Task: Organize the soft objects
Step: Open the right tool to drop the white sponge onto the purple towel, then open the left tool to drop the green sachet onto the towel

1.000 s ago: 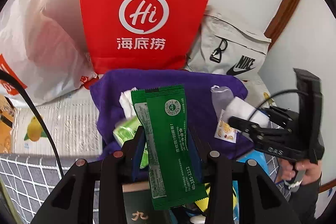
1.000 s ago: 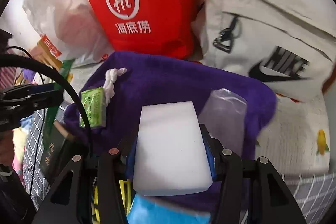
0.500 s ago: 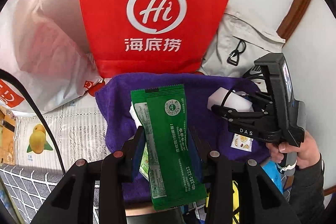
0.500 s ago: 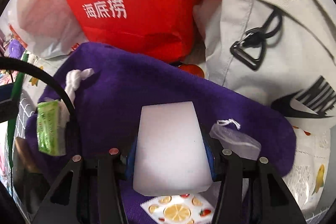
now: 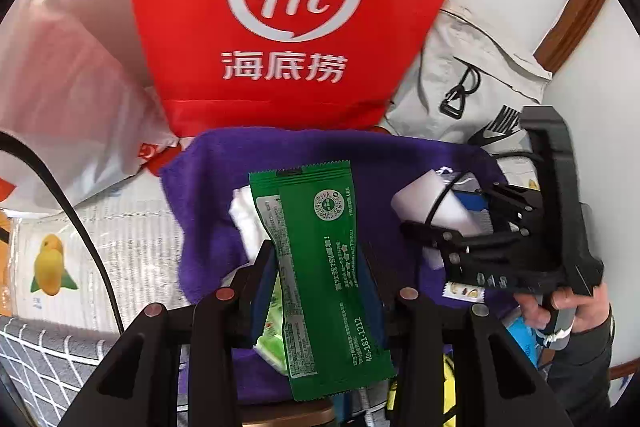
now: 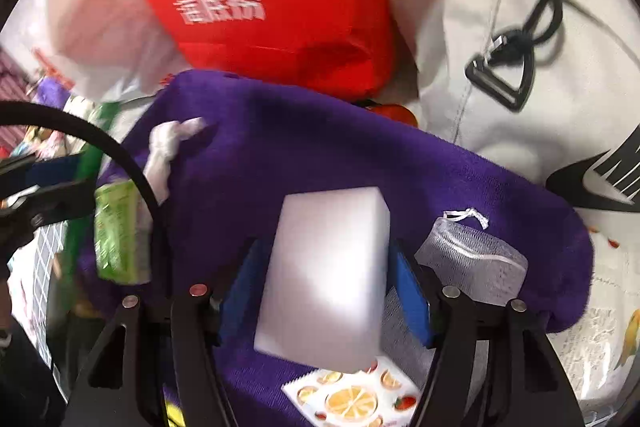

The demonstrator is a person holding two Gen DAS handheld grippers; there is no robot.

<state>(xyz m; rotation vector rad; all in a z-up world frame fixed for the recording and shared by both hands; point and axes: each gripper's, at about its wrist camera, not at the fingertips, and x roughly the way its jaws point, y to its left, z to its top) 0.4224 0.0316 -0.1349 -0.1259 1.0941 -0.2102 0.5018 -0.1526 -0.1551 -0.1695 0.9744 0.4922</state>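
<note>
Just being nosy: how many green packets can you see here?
2. The long dark green packet is clamped in the left tongs; a smaller light green packet lies on the purple towel. Others may be hidden.

Red Hi bag [image 5: 296,15] behind, grey Nike bag [image 6: 532,39] right, white plastic bag [image 5: 60,99] left.

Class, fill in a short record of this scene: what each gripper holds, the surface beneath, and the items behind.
left gripper: shut on green sachet
right gripper: shut on white sponge block
surface beneath: purple towel
lying on towel: fruit-print packet, mesh pouch
behind: red bag, grey Nike bag
</note>
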